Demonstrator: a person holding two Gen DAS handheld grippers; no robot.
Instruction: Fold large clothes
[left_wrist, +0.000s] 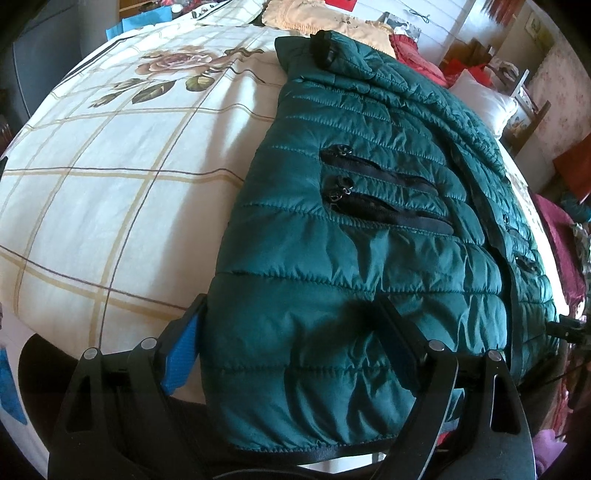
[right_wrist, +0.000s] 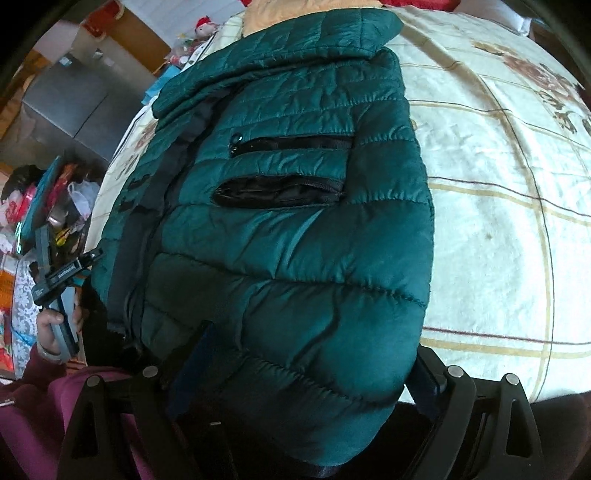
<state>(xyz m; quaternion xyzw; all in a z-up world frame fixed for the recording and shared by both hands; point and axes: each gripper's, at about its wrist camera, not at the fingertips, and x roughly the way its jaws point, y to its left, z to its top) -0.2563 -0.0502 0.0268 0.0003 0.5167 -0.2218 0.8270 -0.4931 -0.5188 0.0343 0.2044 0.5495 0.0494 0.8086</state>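
Note:
A dark green quilted puffer jacket (left_wrist: 369, 221) lies flat on the bed, front up, with black zipped pockets (left_wrist: 384, 195). My left gripper (left_wrist: 291, 325) stands open at the jacket's near hem, its blue-padded fingers (left_wrist: 181, 354) wide apart around the left bottom corner. In the right wrist view the same jacket (right_wrist: 295, 221) fills the middle. My right gripper (right_wrist: 314, 358) is open around the right bottom corner, with the hem lying between its fingers. The left gripper's handle and the hand holding it show at the left (right_wrist: 59, 295).
The bed carries a cream sheet with a tan grid and rose print (left_wrist: 110, 184). Folded peach and red clothes (left_wrist: 332, 22) lie at the bed's far end. A white pillow (left_wrist: 484, 103) sits at the right. Cluttered bags and a grey cabinet (right_wrist: 70, 103) stand beside the bed.

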